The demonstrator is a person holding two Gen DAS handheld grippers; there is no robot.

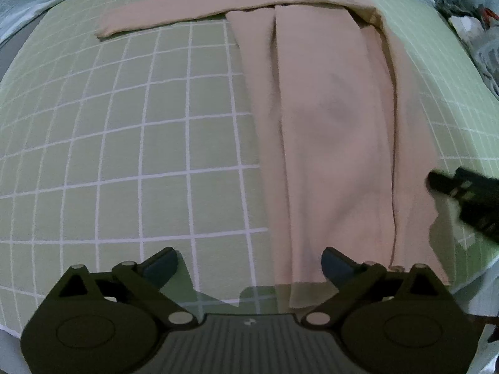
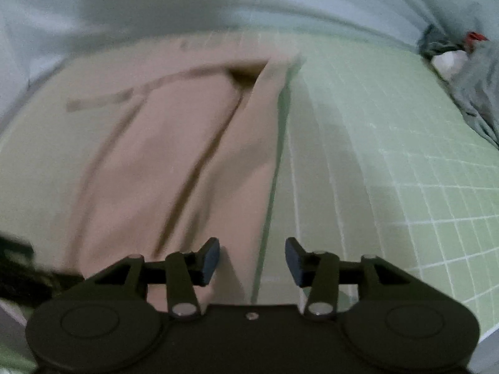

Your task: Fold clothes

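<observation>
Surface: pale green mat (image 1: 124, 155) with a white grid, laid over light blue bedding (image 2: 156, 6).

Item: beige garment (image 1: 327, 124), centre to right of the left wrist view. Its body is folded into a long strip, and one sleeve (image 1: 162, 15) stretches flat toward the upper left, probably awaiting its own fold.

Left gripper (image 1: 249, 265): jaws spread wide, empty, over the strip's near hem at bottom centre.

Right gripper (image 2: 252, 260): jaws apart, empty, straddling the garment's right edge, likely placed to pinch it.

Upper right: crumpled grey cloth pile (image 2: 467, 71), blurred.
</observation>
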